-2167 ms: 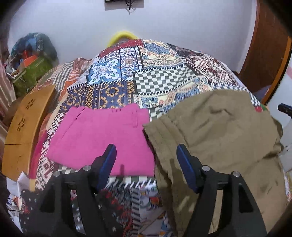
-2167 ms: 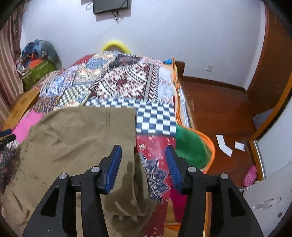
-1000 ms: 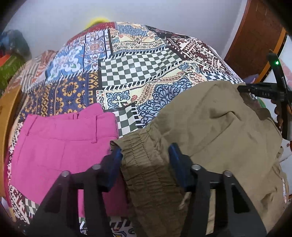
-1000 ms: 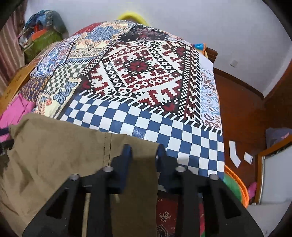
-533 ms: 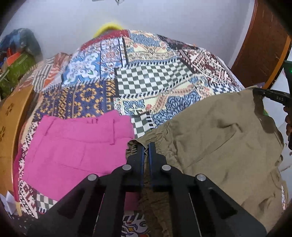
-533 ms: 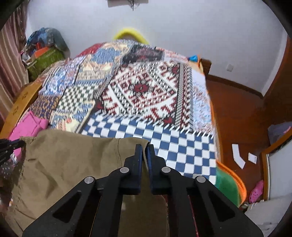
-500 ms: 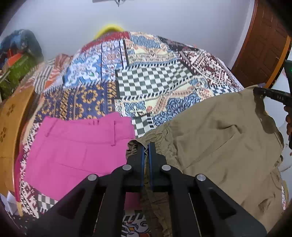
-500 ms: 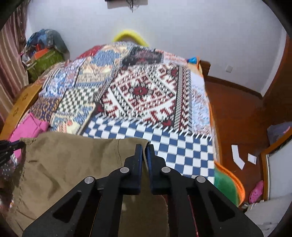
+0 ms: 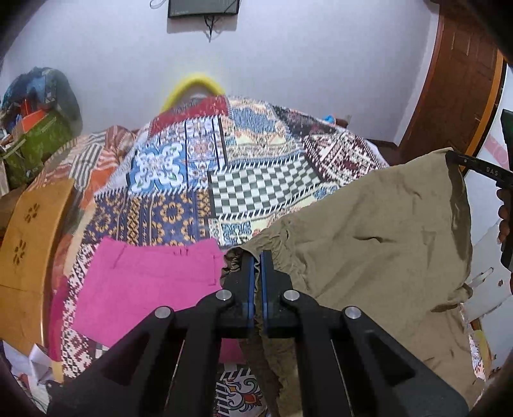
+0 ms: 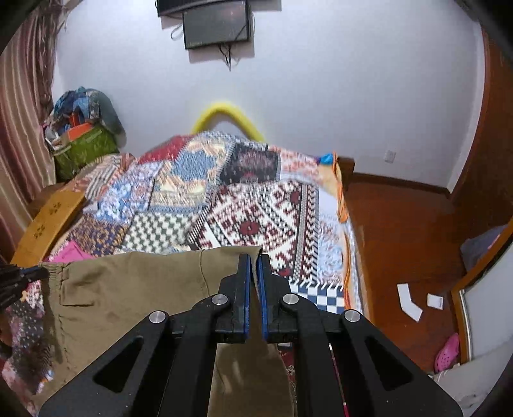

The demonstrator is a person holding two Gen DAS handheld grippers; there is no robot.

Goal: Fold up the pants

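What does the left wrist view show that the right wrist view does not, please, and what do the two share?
Only the left wrist view shows the whole pink garment lying flat, and the left gripper shut on the gathered waistband.

Only the right wrist view shows the wooden floor, paper scraps, a pink shoe, and the right gripper shut on a corner.

Both show the khaki pants held above the patchwork bedspread, and the wall screen.

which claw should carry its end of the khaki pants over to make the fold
Right, probably. The right claw pinches the khaki pants at the plain far corner, free to swing across; the left claw anchors the elastic waistband beside the pink shorts.
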